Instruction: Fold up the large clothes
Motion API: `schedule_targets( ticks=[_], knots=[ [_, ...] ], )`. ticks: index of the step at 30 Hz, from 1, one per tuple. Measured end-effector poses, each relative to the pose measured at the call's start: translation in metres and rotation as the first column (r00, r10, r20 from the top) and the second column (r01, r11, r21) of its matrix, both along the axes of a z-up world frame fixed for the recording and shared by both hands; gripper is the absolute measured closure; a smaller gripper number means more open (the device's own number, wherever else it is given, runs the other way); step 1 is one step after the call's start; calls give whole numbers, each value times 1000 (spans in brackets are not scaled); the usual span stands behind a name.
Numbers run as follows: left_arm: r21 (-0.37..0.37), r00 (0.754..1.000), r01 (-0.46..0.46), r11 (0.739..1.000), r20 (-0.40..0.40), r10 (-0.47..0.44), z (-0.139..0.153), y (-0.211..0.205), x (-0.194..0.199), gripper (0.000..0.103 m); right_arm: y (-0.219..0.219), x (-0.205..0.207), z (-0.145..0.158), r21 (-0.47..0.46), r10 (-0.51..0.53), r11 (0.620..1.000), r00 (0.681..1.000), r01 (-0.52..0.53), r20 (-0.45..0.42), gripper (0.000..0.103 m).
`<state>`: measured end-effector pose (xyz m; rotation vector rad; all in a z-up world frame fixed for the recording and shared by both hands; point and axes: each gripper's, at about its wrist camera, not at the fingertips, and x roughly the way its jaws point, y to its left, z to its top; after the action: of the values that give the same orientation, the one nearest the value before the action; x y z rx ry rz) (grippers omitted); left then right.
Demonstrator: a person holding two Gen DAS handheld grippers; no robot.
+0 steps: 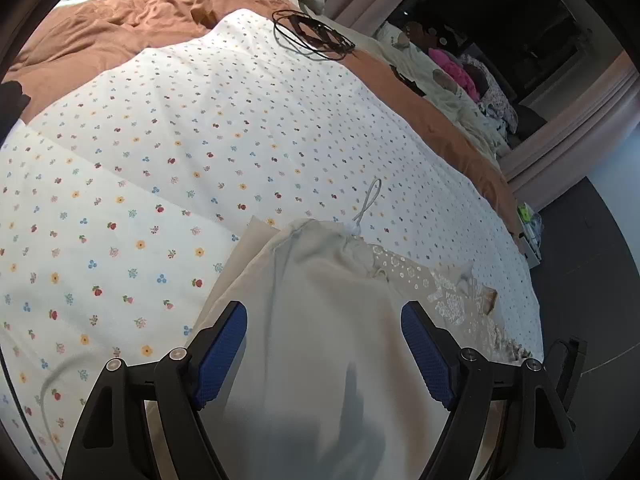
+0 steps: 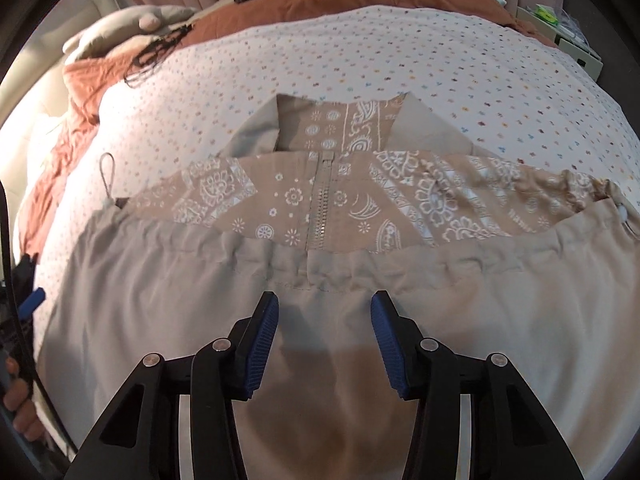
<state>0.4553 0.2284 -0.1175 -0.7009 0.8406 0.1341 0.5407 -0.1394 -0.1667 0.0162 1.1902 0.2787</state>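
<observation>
This beige jacket point(image 2: 320, 320) is soft, floppy, light; I'd pinch its gathered hem point(image 2: 224, 252). Left gripper point(image 1: 324, 320) wide, right gripper point(image 2: 325, 308) half-open; both empty.

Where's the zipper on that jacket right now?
In the right wrist view, the zipper runs up the middle of the patterned lining, just beyond the plain beige hem, straight ahead of the right tongs.

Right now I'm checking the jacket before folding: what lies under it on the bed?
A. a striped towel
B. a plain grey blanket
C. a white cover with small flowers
C: the beige jacket lies on a white flower-print cover, seen in both wrist views.
</observation>
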Motion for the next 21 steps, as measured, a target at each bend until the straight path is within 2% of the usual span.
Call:
schedule_targets(
  ticks=[2,4,6,7,9,17,21],
  knots=[
    [3,1000,-13,1000,-13,13,-3,2,0,22,5,6,-9,-16,-2,1000,1000,1,-18,54],
    [-5,1000,-20,1000,-9,20,-3,5,-1,22,4,10,-12,-36,-16,999,1000,16,-10,69],
    [-14,1000,-30,999,4,30,-2,8,-3,22,1,15,-12,-4,-14,1000,1000,14,-10,94],
    [-14,999,-33,999,8,33,0,8,-3,22,1,17,-12,12,-7,1000,1000,7,-17,96],
    [-14,999,-39,999,14,39,1,10,-5,22,3,18,-7,-1,9,1000,1000,-9,1,100],
    [-10,998,-53,999,16,53,2,10,-7,22,11,28,40,-8,22,1000,991,-22,132,100],
    [7,999,-53,999,7,53,2,8,-5,22,17,38,37,-25,36,999,989,-33,140,101]
  ],
)
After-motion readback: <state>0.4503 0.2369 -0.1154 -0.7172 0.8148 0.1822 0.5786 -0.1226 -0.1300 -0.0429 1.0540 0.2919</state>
